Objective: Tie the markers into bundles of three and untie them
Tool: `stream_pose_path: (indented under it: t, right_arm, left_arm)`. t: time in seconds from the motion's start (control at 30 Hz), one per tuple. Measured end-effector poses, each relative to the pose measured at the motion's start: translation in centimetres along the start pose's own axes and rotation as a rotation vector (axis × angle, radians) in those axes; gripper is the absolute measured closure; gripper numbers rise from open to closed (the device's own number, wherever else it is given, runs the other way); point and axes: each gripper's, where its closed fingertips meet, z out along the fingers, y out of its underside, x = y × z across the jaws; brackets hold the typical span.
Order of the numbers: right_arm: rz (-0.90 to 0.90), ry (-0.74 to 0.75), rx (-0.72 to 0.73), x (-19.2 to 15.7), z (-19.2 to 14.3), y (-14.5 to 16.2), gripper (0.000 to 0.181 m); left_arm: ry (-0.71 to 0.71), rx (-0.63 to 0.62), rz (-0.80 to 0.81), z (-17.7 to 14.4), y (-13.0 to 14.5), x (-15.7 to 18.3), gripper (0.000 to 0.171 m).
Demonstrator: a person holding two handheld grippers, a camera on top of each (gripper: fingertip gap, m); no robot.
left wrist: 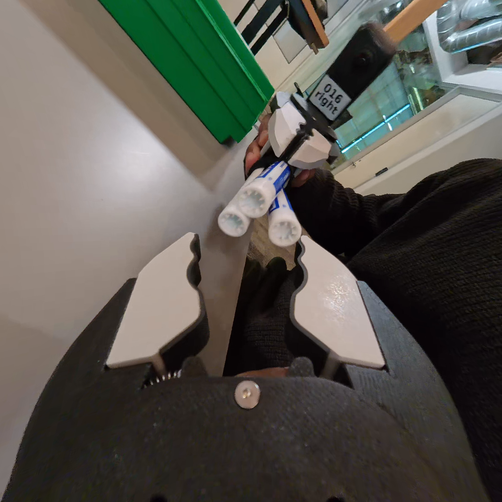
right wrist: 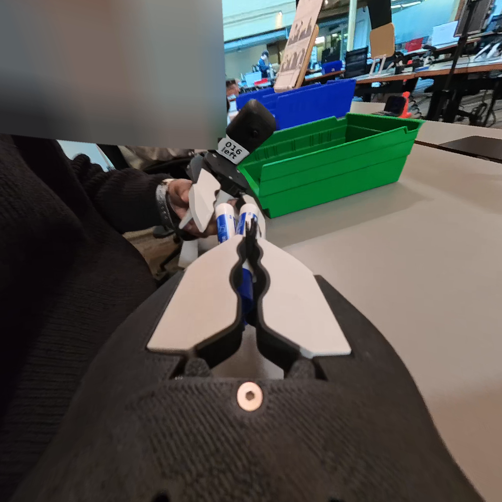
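Between its pinched fingers, the right hand-held gripper is clamping a bundle of three white-and-blue markers, their butt ends pointing out past its tips. Just ahead of those ends, the left hand-held gripper is standing with its fingers spread wide around nothing. Beyond both, a green bin is sitting on the pale desk, with a blue bin behind it.

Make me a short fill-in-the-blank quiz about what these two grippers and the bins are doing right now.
The right gripper is shut on a bundle of ____ markers.
The left gripper has its jaws ____ and holds nothing.
Behind the green bin stands a ____ bin.

Missing words: three; open; blue
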Motion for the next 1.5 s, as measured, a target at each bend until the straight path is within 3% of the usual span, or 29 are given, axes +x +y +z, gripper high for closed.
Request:
stream_pose_path:
  t: [0.33, 0.67, 1.5]
  right_arm:
    - [0.028, -0.048, 0.045, 0.5, -1.7, -0.4, 0.177]
    - [0.000, -0.069, 0.014, -0.2, -1.1, 0.1, 0.177]
    - [0.028, -0.119, 0.031, -1.2, -0.8, -0.2, 0.176]
  left_arm:
    - [0.114, 0.068, -0.022, -1.0, -1.2, 1.4, 0.117]
    - [0.079, 0.060, -0.026, -1.0, -1.1, 0.9, 0.135]
    - [0.089, 0.028, -0.009, -0.6, -0.6, 1.2, 0.155]
